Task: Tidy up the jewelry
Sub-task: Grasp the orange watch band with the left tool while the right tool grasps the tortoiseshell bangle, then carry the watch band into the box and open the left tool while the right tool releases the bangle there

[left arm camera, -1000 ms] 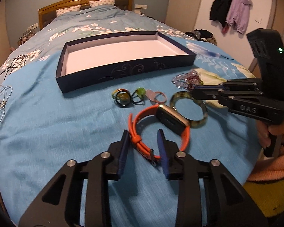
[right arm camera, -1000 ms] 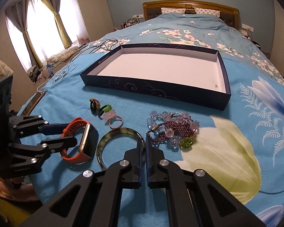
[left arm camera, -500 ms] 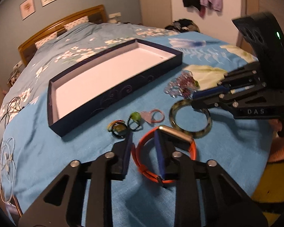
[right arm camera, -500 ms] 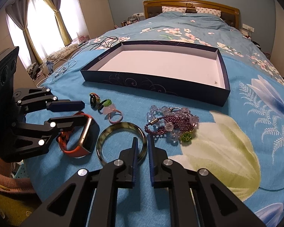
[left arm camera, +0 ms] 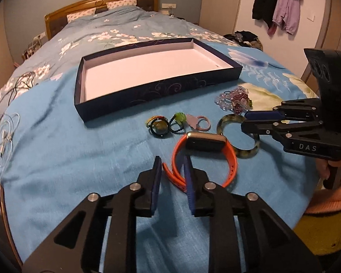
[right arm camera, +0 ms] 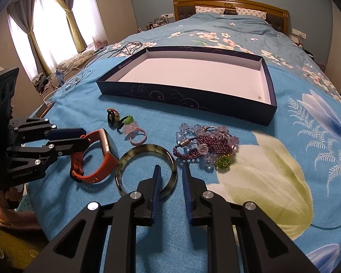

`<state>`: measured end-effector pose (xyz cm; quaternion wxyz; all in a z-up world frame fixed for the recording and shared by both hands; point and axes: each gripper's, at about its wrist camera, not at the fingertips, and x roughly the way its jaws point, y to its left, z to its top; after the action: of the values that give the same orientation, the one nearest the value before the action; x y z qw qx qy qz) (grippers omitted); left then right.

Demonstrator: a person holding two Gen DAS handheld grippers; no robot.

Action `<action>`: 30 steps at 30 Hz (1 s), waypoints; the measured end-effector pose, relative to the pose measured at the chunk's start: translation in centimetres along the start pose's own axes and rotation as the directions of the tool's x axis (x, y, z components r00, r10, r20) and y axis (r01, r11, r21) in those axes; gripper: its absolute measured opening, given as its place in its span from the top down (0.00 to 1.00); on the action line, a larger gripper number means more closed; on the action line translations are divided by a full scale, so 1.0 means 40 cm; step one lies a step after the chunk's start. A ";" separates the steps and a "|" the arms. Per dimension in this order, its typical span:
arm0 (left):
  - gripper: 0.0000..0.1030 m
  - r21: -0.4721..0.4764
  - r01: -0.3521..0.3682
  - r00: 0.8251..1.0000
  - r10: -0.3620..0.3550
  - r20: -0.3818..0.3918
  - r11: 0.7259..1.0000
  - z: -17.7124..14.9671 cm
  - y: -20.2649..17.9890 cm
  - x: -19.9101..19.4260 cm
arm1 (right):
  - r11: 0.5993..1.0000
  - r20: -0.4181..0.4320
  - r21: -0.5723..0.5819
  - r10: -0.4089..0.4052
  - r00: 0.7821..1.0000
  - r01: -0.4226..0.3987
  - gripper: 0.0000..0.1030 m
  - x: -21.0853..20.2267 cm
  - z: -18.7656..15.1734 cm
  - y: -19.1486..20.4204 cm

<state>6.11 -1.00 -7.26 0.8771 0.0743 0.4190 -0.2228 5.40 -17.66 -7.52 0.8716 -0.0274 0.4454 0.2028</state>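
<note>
Both sets of fingers are parted and opening, and neither one is pinching anything yet. Going left to right: the left gripper straddles the near loop of the orange watch, strap between the jaws, but whether a pad brushes it I can't tell. Just right of the watch lies the green bangle. The right gripper has its left finger inside that ring and the other outside, so the near rim sits in the gap, not clamped. Right of that is the bead bracelet pile, with the small rings a bit farther back. The dark box on the bed sits far of everything with no jewelry in it.

Looks to me like the pickup step, nothing sorted yet. Next move probably calls for closing squarely on strap and rim, then lifting gently toward the box. That bangle looks slippery, so it could pop out.
</note>
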 end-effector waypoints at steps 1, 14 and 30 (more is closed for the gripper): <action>0.73 0.004 0.005 1.000 -0.005 0.001 1.000 0.004 0.000 0.001 | 1.000 -0.001 -0.003 -0.001 1.000 0.001 0.84 0.001 0.000 0.001; 0.92 0.108 -0.003 0.999 0.007 -0.041 0.994 0.032 -0.028 0.048 | 1.000 0.023 -0.027 -0.014 1.000 0.015 0.95 -0.008 0.007 -0.006; 0.92 -0.095 0.045 0.992 -0.034 0.121 0.994 0.143 0.080 -0.041 | 0.997 0.185 -0.061 -0.044 0.982 0.056 0.95 -0.082 0.152 -0.061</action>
<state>10.65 0.56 -2.53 0.8985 0.0098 0.3776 -0.2236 9.29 -19.59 -1.61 0.9123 -0.0487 0.3556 0.1972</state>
